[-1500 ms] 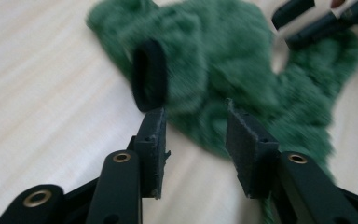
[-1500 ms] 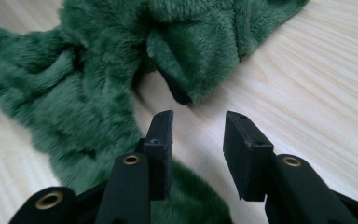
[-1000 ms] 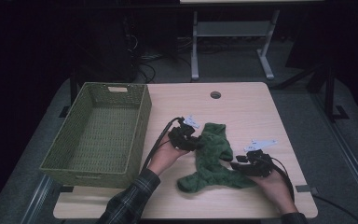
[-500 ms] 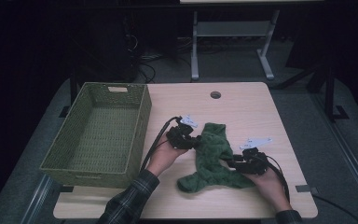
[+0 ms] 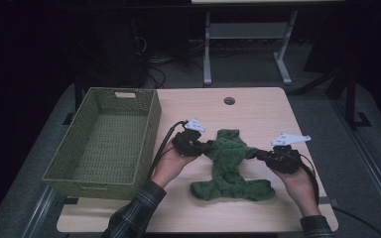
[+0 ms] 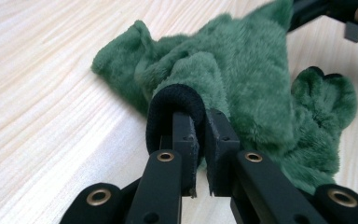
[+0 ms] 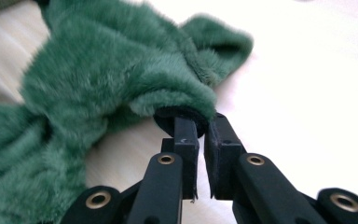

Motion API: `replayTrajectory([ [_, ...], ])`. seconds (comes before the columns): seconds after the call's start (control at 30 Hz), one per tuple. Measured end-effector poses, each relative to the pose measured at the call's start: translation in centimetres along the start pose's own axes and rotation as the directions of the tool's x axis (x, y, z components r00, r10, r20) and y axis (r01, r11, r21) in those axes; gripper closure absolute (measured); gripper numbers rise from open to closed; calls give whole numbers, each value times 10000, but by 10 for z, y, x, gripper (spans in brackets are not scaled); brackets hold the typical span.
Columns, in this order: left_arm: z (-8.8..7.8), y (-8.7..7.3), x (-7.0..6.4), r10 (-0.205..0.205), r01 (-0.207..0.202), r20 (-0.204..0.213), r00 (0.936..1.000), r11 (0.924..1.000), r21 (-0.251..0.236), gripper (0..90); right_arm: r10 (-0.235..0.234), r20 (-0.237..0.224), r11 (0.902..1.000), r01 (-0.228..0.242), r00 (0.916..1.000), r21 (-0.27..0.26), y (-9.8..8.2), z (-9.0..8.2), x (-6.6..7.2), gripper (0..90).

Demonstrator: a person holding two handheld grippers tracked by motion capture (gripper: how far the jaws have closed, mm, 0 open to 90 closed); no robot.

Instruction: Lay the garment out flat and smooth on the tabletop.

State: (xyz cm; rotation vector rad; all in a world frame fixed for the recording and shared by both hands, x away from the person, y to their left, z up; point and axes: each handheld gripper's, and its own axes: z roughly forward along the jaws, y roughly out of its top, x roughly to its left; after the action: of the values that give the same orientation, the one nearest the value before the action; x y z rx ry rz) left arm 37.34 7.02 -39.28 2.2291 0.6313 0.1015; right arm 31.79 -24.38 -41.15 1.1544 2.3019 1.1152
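High view: fuzzy green plush garment (image 5: 230, 166) lies on the light wooden tabletop (image 5: 258, 111), toward its near edge, middle. Woven green rectangular basket (image 5: 104, 141) sits at the left edge, empty.
Left gripper (image 5: 198, 146): at the garment's left sleeve.
Right gripper (image 5: 263, 154): at the right sleeve.
Left gripper view: jaws pinching the black ribbed cuff (image 6: 175, 105), nearly closed on it.
Right gripper view: jaws clamped on the other dark cuff (image 7: 179, 114), fur bunched above.
Step, judged: spreading the sleeves flat.
Tip: pull both cuffs outward evenly and low to the tabletop; grip the cuff, not the loose fur, or it slips.
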Motion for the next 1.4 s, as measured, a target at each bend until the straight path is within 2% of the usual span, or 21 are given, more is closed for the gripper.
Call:
replayTrajectory([
  [0.03, -2, 0, -1, -9, 10, 18, 10000, 10000, -63, 837, 0, 0, 10000, 0, 10000, 0, 0, 0, 0, 839],
  [0.1, -4, 0, -2, 24, -24, -4, 10000, 10000, -58, 838, -258, 126, 9993, 261, 9996, -263, 9, -15, 3, 839],
  [0.2, -5, -3, -3, 70, -66, -156, 9999, 9998, 210, 839, -363, 42, 9986, 364, 9993, -395, 13, -20, 5, 839],
  [0.3, 0, -10, 0, -59, 76, -297, 9995, 9983, 574, 839, -468, -69, 9987, 466, 9989, -186, 13, -14, 7, 839],
  [0.4, 8, -20, 5, -217, 260, -415, 9989, 9940, 1061, 840, -378, -311, 9981, 393, 9988, 465, 5, 9, 4, 839],
  [0.43, 12, -23, 7, -365, 417, -476, 9982, 9928, 1123, 840, -378, -311, 9981, 393, 9988, 465, 5, 9, 4, 839],
  [0.47, 19, -29, 11, -432, 506, -512, 9978, 9868, 1539, 840, -258, -451, 9962, 295, 9986, 823, 0, 21, 3, 838],
  [0.53, 23, -32, 12, -560, 638, -532, 9970, 9853, 1585, 840, -265, -527, 9941, 319, 9983, 1038, -2, 26, 1, 838],
  [0.57, 27, -35, 13, -544, 629, -524, 9971, 9824, 1761, 840, -187, -631, 9906, 271, 9978, 1342, -4, 34, 0, 838],
  [0.67, 36, -41, 15, -498, 605, -551, 9972, 9748, 2145, 840, -132, -717, 9878, 241, 9973, 1535, -6, 41, 0, 837],
  [0.83, 38, -42, 14, -430, 558, -632, 9971, 9744, 2177, 838, -151, -667, 9783, 285, 9977, 2053, -10, 54, -1, 836],
  [0.9, 38, -41, 13, -431, 564, -647, 9970, 9737, 2207, 816, -93, -684, 9759, 240, 9976, 2171, -12, 57, -1, 827],
  [0.93, 38, -41, 13, -468, 598, -641, 9968, 9737, 2198, 748, -66, -712, 9750, 223, 9974, 2211, -13, 58, -1, 795],
  [0.97, 36, -40, 13, -449, 570, -589, 9973, 9730, 2235, 748, -66, -712, 9750, 223, 9974, 2211, -13, 58, -1, 795],
  [1.03, 33, -38, 11, -513, 624, -557, 9971, 9731, 2217, 666, -87, -706, 9783, 232, 9975, 2061, -12, 54, -1, 724],
  [1.07, 30, -36, 9, -659, 760, -563, 9962, 9763, 2026, 623, -135, -663, 9807, 261, 9977, 1938, -12, 50, -1, 693],
  [1.1, 21, -31, 6, -545, 645, -578, 9968, 9800, 1882, 565, -23, -744, 9836, 157, 9972, 1797, -12, 41, -3, 637],
  [1.13, 21, -31, 6, -545, 645, -578, 9968, 9800, 1882, 538, -23, -744, 9836, 157, 9972, 1797, -12, 41, -3, 637],
  [1.23, 7, -22, 1, -298, 387, -571, 9979, 9862, 1612, 509, 50, -637, 9900, 40, 9980, 1407, -7, 26, -5, 623],
  [1.27, 2, -19, 0, -285, 369, -583, 9979, 9880, 1498, 502, -41, -618, 9940, 108, 9981, 1087, -2, 19, -8, 623],
  [1.4, -5, -5, 9, -383, 455, -795, 9961, 9948, 910, 534, 99, -552, 9970, -57, 9984, 771, 12, 19, -15, 619],
])
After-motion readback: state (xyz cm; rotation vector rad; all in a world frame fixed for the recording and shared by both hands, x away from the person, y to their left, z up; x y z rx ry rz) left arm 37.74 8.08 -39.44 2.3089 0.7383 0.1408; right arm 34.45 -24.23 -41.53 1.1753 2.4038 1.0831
